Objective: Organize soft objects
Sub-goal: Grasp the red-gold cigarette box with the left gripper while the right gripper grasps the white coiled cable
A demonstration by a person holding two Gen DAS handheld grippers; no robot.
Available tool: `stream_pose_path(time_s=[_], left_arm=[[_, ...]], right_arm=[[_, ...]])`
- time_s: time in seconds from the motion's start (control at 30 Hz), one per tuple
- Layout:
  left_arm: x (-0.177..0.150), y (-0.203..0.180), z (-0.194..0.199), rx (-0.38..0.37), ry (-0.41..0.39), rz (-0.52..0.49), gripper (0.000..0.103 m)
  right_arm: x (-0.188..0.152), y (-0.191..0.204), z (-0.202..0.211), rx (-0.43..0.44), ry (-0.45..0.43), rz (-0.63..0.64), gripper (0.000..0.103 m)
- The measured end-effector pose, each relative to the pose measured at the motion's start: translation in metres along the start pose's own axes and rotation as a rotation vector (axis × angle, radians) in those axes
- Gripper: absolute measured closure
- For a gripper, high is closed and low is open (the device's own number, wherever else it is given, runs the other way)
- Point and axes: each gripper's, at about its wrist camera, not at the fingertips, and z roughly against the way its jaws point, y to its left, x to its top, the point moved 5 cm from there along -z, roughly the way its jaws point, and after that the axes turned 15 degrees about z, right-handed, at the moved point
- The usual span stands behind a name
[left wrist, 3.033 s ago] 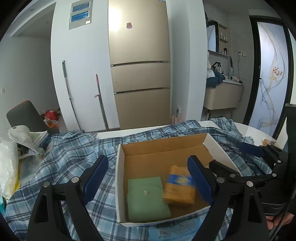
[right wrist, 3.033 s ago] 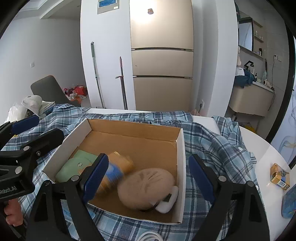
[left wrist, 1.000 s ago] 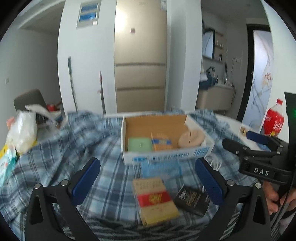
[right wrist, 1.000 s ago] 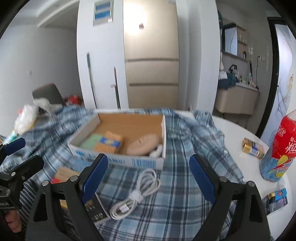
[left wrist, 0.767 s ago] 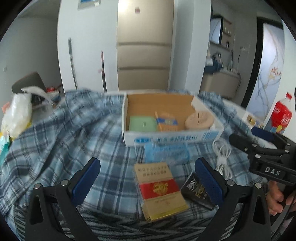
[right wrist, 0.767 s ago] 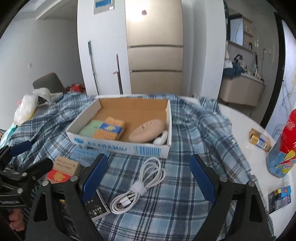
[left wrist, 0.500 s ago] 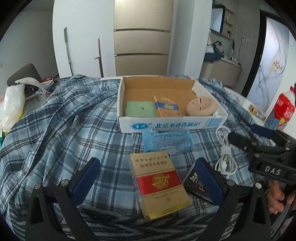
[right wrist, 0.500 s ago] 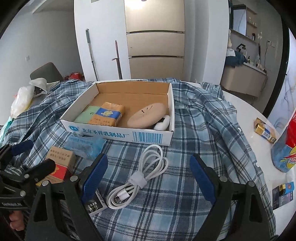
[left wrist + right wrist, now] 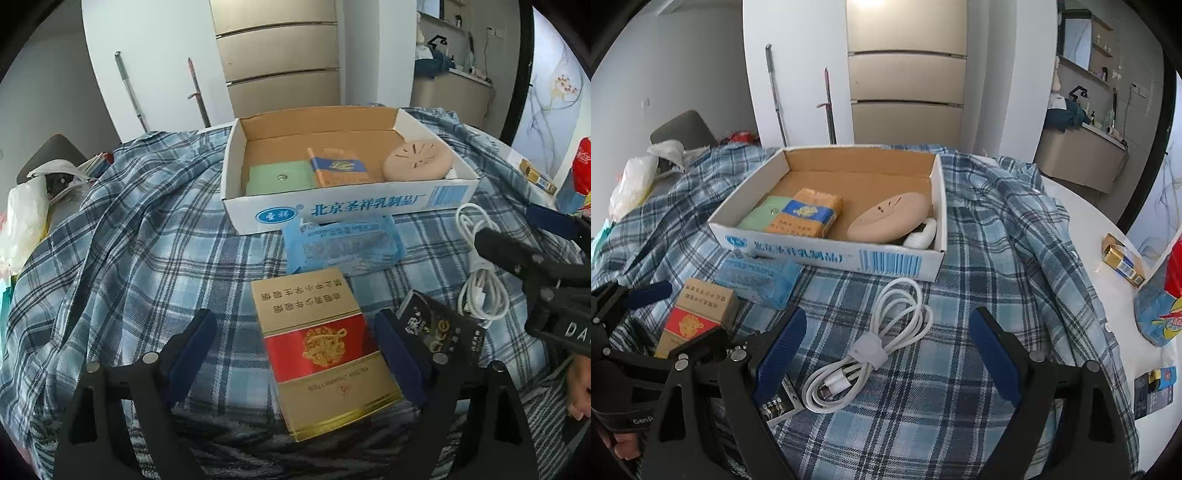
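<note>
A white cardboard box [image 9: 351,208] [image 9: 827,254] on the plaid cloth holds a green pad [image 9: 279,179], an orange-blue pack [image 9: 338,168] [image 9: 805,214] and a round beige cushion [image 9: 417,162] [image 9: 890,218]. In front of it lie a blue tissue pack [image 9: 343,243] [image 9: 757,277], a gold-red carton [image 9: 321,347] [image 9: 696,314], a black pack [image 9: 439,332] and a coiled white cable [image 9: 871,347] [image 9: 480,273]. My left gripper [image 9: 295,354] is open around the gold-red carton. My right gripper [image 9: 886,354] is open around the cable.
A blue plaid cloth [image 9: 129,236] covers the round white table [image 9: 1108,280]. A red bottle [image 9: 1167,295], a gold-blue pack [image 9: 1123,260] and a dark small box [image 9: 1154,391] sit at the right. A white bag [image 9: 22,221] lies at the left.
Both grippers have pulled back from the box and lowered toward the table front. The carton now sits between my left fingers and the cable between my right fingers.
</note>
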Motion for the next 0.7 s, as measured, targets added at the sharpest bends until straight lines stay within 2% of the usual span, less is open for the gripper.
stream_pose_path(time_s=[0.07, 0.17, 0.23, 0.27, 0.33, 0.5, 0.7], left_arm=[[0.000, 0.001, -0.001, -0.004, 0.003, 0.002, 0.016], [-0.001, 0.000, -0.003, -0.003, 0.015, 0.000, 0.026], [0.000, 0.001, -0.003, -0.010, 0.017, 0.007, 0.030], [0.000, 0.002, -0.003, -0.012, 0.017, 0.011, 0.031], [0.000, 0.004, -0.001, -0.021, 0.011, 0.022, 0.032], [-0.001, 0.003, 0.000, -0.029, 0.016, 0.019, 0.032], [-0.005, -0.003, -0.006, -0.007, 0.046, -0.019, 0.029]], right_arm=[[0.000, 0.006, -0.007, 0.008, 0.027, 0.020, 0.014], [-0.002, 0.012, -0.016, 0.005, 0.077, 0.050, 0.024], [-0.003, 0.016, -0.020, 0.011, 0.099, 0.067, 0.037], [-0.004, 0.017, -0.022, 0.014, 0.107, 0.072, 0.040], [-0.006, 0.017, -0.023, 0.005, 0.116, 0.076, 0.051], [-0.009, 0.015, -0.024, 0.029, 0.129, 0.051, 0.069], [-0.010, 0.015, -0.024, 0.060, 0.143, 0.041, 0.070]])
